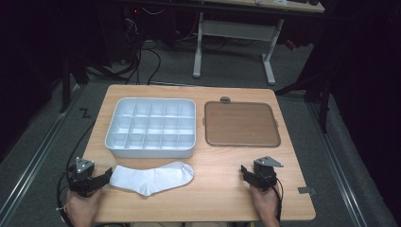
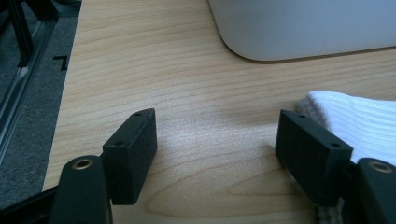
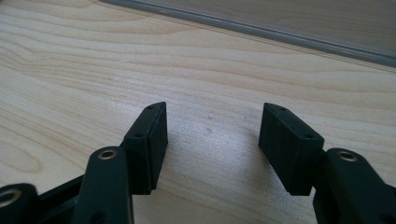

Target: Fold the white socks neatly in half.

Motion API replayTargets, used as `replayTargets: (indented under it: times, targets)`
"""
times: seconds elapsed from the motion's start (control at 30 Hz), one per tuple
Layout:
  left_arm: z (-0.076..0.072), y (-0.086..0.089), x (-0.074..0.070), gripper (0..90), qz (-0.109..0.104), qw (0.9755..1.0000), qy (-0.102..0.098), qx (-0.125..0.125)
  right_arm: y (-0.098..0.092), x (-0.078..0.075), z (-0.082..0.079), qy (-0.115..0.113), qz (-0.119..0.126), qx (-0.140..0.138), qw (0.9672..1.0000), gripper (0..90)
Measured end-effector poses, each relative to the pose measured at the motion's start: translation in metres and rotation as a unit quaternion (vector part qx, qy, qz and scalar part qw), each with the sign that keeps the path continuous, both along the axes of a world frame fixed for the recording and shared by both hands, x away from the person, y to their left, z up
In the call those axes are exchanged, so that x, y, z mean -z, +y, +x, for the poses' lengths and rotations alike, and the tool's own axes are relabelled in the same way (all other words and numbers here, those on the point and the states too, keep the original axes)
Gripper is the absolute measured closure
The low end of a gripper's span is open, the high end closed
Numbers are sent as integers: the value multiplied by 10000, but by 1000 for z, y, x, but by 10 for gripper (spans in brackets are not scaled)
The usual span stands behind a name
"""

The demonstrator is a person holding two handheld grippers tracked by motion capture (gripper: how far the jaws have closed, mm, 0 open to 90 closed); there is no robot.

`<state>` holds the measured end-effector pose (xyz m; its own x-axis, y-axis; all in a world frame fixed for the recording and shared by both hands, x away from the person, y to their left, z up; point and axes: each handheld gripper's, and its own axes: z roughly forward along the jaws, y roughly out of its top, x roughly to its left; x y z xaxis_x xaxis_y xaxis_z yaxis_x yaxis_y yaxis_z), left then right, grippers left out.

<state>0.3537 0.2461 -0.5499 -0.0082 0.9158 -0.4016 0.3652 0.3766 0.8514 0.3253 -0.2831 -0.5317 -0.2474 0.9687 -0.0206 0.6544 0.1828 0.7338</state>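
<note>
While the high view takes in the whole wooden table (image 1: 208,198), the left gripper (image 1: 105,179) sits near its 8 o'clock corner, held in a hand (image 1: 81,208), with its tips just at the cuff end of a white sock (image 1: 153,178). From above, the gap between its jaws is hard to judge; the left gripper view settles it, showing the left gripper (image 2: 217,140) spread wide with bare wood between the jaws and the ribbed sock (image 2: 359,123) lying against the outer side of the jaw at 3 o'clock, not clamped. That view also catches the rounded corner of a white divided tray (image 2: 299,32) at 1 o'clock, which the high view shows as a grid of small cells (image 1: 118,142) just beyond the sock. Right of it lies a brown board (image 1: 241,124) with a grey rim. Near the 5 o'clock edge the right gripper (image 1: 247,174) rests in the other hand (image 1: 265,203). Its own view shows the right gripper (image 3: 212,135) wide open on nothing, over bare wood, with the board's grey rim (image 3: 261,29) crossing at 12 o'clock.
</note>
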Motion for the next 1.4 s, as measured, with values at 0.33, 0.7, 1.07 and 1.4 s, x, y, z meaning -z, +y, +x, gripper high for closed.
replayTargets:
  times: [0.33, 0.7, 1.07, 1.4]
  targets:
    - [-5, 10, -6, 301, -503, 9986, -13, 160, 7, -4, -2, 20, -53, -11, 10000, 496]
    - [-20, 3, -34, 295, -984, 9936, -229, 514, 48, -16, -6, -41, 103, -691, 9975, 576]
    - [-28, -22, -38, 317, -1102, 9897, 121, 905, 92, -25, -6, -35, 424, -1484, 9880, 619]
    - [-26, -27, -24, 354, -1053, 9919, 369, 602, 136, -26, 0, 2, 501, -2125, 9759, 619]
